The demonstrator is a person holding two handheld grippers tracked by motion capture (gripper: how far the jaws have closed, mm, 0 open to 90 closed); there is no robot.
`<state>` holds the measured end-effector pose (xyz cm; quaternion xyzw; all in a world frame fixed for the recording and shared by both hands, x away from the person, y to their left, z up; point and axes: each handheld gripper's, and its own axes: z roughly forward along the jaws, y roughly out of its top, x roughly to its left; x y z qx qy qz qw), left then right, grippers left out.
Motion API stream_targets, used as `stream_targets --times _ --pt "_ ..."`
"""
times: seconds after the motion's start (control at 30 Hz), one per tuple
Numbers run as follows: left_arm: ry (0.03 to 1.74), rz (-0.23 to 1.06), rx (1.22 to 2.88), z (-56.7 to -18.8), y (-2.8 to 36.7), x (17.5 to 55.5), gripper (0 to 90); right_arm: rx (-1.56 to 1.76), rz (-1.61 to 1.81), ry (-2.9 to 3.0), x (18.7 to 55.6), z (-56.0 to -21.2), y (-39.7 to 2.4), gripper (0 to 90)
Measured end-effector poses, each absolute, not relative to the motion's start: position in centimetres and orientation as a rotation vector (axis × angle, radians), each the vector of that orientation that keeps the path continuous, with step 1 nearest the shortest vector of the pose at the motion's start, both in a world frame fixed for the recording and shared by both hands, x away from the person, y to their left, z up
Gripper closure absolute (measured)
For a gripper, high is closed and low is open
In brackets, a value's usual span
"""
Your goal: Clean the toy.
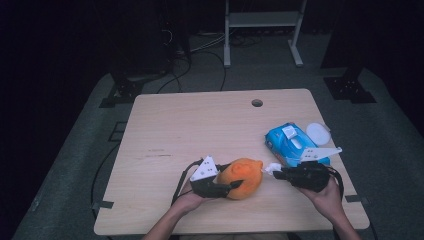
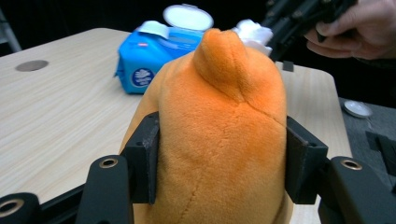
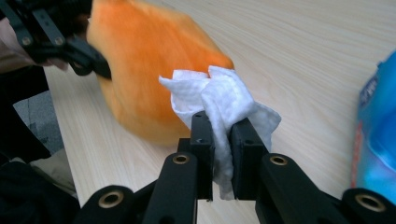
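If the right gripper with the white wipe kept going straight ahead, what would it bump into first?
Most likely the orange plush toy: the right gripper points its wipe right at it.

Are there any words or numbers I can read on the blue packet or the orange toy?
Blue wipes packet: a round white logo with a hand shape and a small red mark, both too blurred to read.
Its open flip lid: plain white, no text.
Orange plush toy: no words or label visible.
White wipe in the right gripper: blank.
So nothing can be quoted.
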<state>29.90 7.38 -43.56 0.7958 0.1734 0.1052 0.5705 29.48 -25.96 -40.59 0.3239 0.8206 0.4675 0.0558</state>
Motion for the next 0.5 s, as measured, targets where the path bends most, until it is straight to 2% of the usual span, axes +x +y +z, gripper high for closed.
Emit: stream_targets --times 0.1,0.2,0.3,0.33,0.43,0.5 --pt "0.433 0.261 1.861 -43.4 7.9 30.2 41.2 1.015 1.413 2.480 29.6 -41.0 -26.9 79.1" --pt "0.464 0.274 1.835 -43.1 8.7 30.6 41.2 1.045 1.434 2.462 29.7 -41.4 -27.5 70.9" --pt "0.483 0.289 1.828 -42.9 9.2 30.9 41.2 1.065 1.448 2.452 29.9 -41.6 -27.8 67.4" --pt "0.504 0.309 1.822 -42.6 9.8 31.3 41.2 1.071 1.456 2.448 30.1 -41.7 -27.9 63.0" --pt "0.526 0.341 1.816 -42.3 10.6 31.8 41.2 1.069 1.461 2.447 30.3 -41.8 -27.9 60.9" --pt "0.556 0.435 1.815 -41.5 11.9 32.6 41.2 1.065 1.460 2.450 30.5 -41.9 -27.7 57.4"
